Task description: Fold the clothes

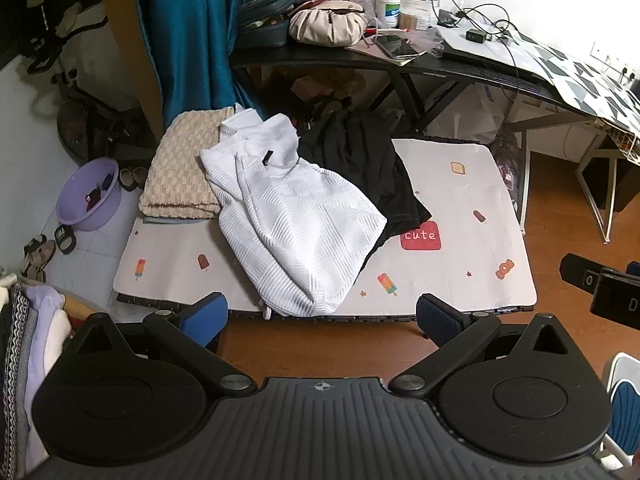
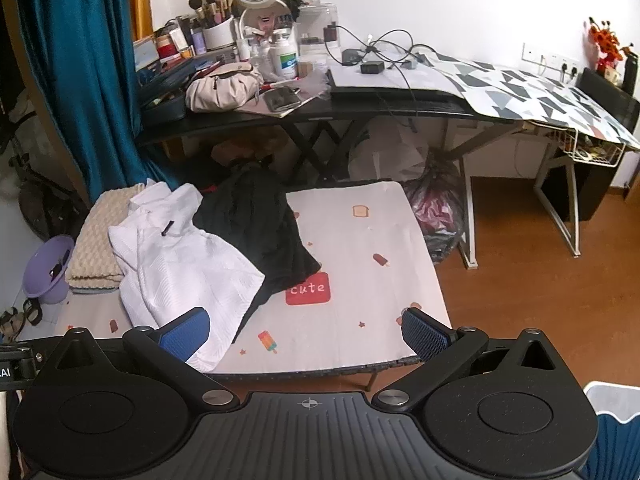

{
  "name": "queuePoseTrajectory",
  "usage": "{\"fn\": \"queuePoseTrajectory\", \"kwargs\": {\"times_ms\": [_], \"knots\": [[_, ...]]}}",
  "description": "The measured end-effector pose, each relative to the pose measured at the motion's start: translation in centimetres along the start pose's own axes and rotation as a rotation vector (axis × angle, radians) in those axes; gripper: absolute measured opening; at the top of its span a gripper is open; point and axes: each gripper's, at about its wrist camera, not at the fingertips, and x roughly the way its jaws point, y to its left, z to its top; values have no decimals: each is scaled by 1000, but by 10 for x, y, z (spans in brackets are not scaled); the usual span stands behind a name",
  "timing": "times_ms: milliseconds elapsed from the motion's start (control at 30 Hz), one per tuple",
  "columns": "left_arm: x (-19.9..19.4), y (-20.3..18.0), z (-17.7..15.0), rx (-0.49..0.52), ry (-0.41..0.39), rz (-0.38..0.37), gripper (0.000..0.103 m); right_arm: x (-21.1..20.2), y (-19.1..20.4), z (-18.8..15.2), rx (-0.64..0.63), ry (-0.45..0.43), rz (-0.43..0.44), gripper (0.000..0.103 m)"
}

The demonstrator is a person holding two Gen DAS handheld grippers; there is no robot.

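While a beige knit [image 1: 182, 168] sits folded at the mat's [image 1: 460, 208] ten o'clock, the white garment [image 1: 296, 224] and black one [image 1: 360, 164] sprawl unfolded at centre; left gripper [image 1: 322, 314] and right gripper [image 2: 306, 332] hover at six o'clock, spread wide, empty.

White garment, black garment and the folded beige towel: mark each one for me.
white garment [image 1: 296, 232]: left wrist view, middle of its textured body.
black garment [image 2: 256, 224]: right wrist view, centre of the crumpled fabric.
folded beige towel [image 1: 184, 168]: left wrist view, top face of the stack.

Even, soft indoor light, sharp focus, strong fisheye bending at dark corners.
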Motion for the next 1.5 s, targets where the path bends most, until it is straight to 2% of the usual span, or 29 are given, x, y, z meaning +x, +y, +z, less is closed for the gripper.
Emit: {"fn": "queuePoseTrajectory", "kwargs": {"times_ms": [1500], "knots": [[2, 0, -1, -4, 4, -3, 102, 4, -8, -3, 30, 13, -8, 102]]}}
